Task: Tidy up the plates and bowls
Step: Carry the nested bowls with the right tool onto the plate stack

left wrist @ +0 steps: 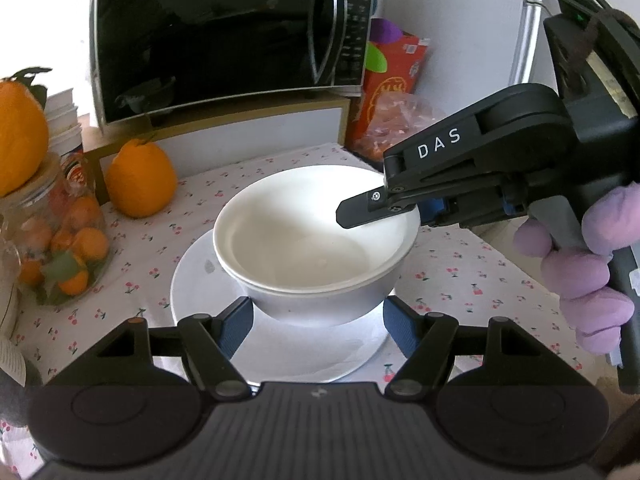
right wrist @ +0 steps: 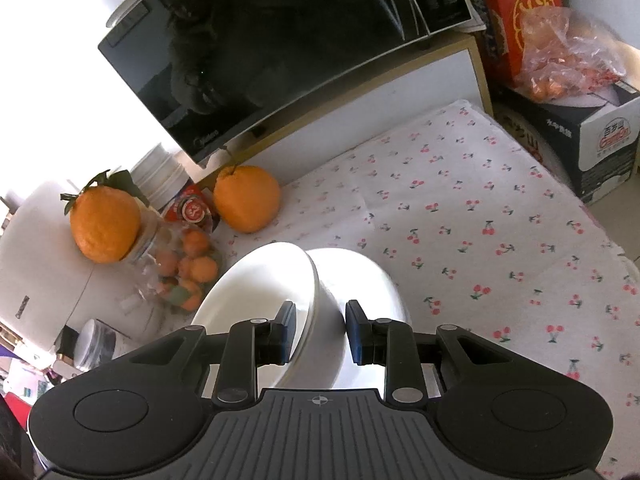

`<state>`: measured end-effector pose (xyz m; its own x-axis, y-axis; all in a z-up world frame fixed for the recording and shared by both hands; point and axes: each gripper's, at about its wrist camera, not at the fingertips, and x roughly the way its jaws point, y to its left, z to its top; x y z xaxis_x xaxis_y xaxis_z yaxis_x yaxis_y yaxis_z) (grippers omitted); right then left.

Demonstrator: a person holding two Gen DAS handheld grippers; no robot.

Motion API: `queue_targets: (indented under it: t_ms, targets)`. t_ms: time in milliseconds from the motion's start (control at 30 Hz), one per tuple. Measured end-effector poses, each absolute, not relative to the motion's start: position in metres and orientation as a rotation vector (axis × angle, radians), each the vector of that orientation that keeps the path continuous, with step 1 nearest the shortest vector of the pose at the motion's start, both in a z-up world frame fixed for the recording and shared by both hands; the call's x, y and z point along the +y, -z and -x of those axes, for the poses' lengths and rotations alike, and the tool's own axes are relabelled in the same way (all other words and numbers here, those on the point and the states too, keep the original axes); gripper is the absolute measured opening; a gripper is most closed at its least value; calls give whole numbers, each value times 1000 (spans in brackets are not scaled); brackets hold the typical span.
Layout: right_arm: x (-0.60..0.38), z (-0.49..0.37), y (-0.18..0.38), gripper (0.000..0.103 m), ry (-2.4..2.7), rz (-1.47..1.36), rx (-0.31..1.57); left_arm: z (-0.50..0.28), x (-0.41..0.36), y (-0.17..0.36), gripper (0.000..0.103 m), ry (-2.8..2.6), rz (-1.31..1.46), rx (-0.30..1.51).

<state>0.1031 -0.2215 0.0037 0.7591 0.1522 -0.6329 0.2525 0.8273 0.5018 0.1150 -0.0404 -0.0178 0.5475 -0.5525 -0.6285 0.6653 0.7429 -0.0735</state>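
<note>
Two white bowls [left wrist: 312, 240] sit nested one inside the other on a white plate [left wrist: 280, 344] on the cherry-print tablecloth. My left gripper [left wrist: 318, 320] is open, with its blue pads on either side of the bowls' base, not touching. My right gripper [right wrist: 320, 332] is open and straddles the right rim of the bowls [right wrist: 276, 292]: one finger is inside the bowl and one is outside. It also shows in the left wrist view [left wrist: 380, 208], reaching in from the right. The plate [right wrist: 372, 280] shows beyond the bowls in the right wrist view.
A black microwave [left wrist: 224, 40] stands on a low cabinet behind the table. A large orange [left wrist: 140, 182] and a jar of small oranges [left wrist: 60, 248] with another orange on top stand at the left. A red box [left wrist: 392, 76] and a bag of fruit [right wrist: 568, 60] are at the back right.
</note>
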Motion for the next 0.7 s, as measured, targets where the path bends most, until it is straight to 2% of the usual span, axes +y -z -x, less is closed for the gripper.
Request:
queue_targets:
  t_ms: [700]
  targets:
    - [-220, -117, 30, 26, 54, -657, 703, -128, -42, 36, 69, 683, -235, 720]
